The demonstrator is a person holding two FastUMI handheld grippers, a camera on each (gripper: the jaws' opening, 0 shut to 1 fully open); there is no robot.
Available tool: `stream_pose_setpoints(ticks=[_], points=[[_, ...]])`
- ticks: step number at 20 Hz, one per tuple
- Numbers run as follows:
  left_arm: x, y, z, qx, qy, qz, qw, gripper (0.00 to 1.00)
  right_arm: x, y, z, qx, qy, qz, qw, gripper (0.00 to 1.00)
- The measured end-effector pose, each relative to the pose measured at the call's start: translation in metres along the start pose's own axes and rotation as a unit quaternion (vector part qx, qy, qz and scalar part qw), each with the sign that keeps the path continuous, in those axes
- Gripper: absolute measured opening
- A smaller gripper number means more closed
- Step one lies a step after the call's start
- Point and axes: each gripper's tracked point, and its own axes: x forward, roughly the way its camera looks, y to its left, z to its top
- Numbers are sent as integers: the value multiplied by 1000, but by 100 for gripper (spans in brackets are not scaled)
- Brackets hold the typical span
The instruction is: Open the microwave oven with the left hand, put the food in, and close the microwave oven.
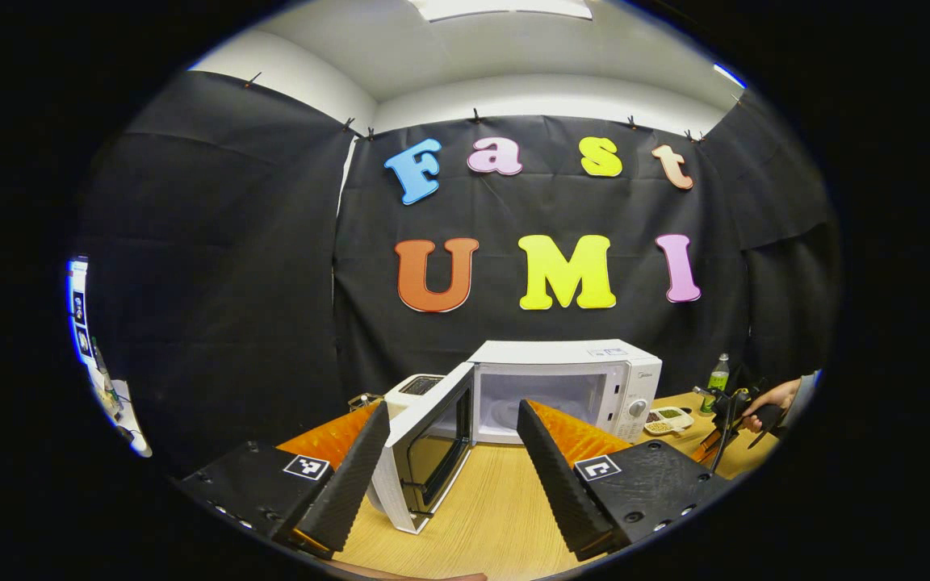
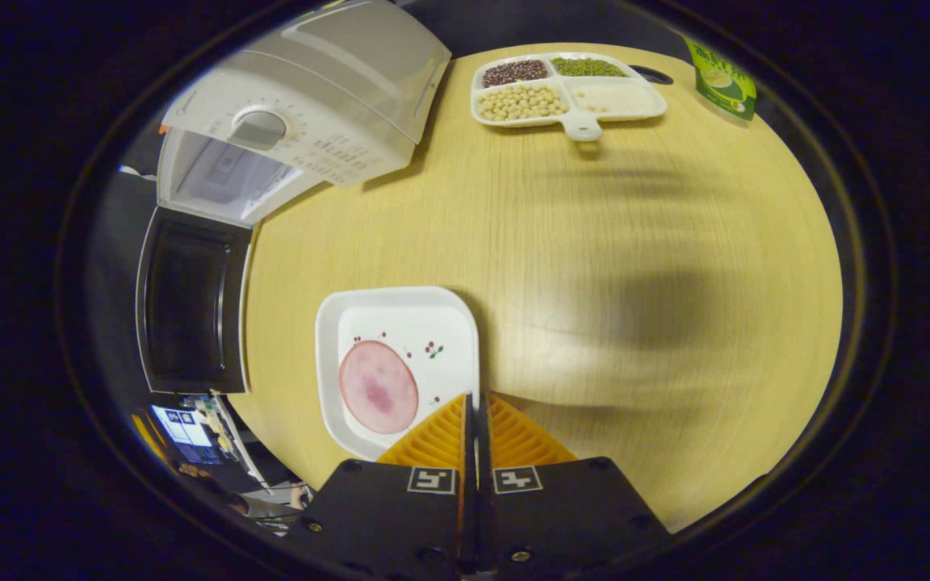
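1. Low in the left gripper view, the left gripper [image 1: 453, 436] has its two fingers spread wide with nothing between them; the table [image 1: 497, 508] shows through the gap.
2. At centre of that view stands one microwave [image 1: 566, 387], its door [image 1: 425, 448] swung open toward the lower left, the cavity bare and lit.
3. One toaster [image 1: 415, 389] sits just left of the microwave, partly hidden behind the door.
4. At right of that view are one tray [image 1: 669, 420], one bottle [image 1: 718, 373] and a hand [image 1: 768, 399] holding the other gripper, which is small and hard to make out.
5. At the bottom of the right gripper view, the right gripper [image 2: 476, 403] has its fingers pressed together, their tips at the right rim of one plate [image 2: 400, 323]; whether they pinch that rim I cannot tell.
6. One slice of ham [image 2: 378, 386] lies on the plate, lower left of centre, outside the microwave.
7. In this view the tray's four compartments of grains and beans can be counted, at upper centre.
8. The bottle is cut off at upper right, and the microwave at upper left.
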Motion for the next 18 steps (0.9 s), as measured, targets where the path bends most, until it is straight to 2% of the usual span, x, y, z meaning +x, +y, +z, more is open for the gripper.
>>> stream_pose_setpoints(ticks=[4,5,6,11,18], points=[[-3,0,5,1,-7,-9,1000,94,4,4,-8,32,10,38,999,4],[-5,-1,5,2,-9,-13,1000,94,4,5,-8,36,7,44,998,0],[-6,-1,4,3,-10,-15,1000,94,3,6,-8,37,5,48,998,4],[-12,5,0,-11,-8,-25,1000,94,-7,16,-1,35,-34,43,998,4],[-26,25,-2,-17,-10,-29,999,94,-9,65,10,9,-72,71,995,4]])
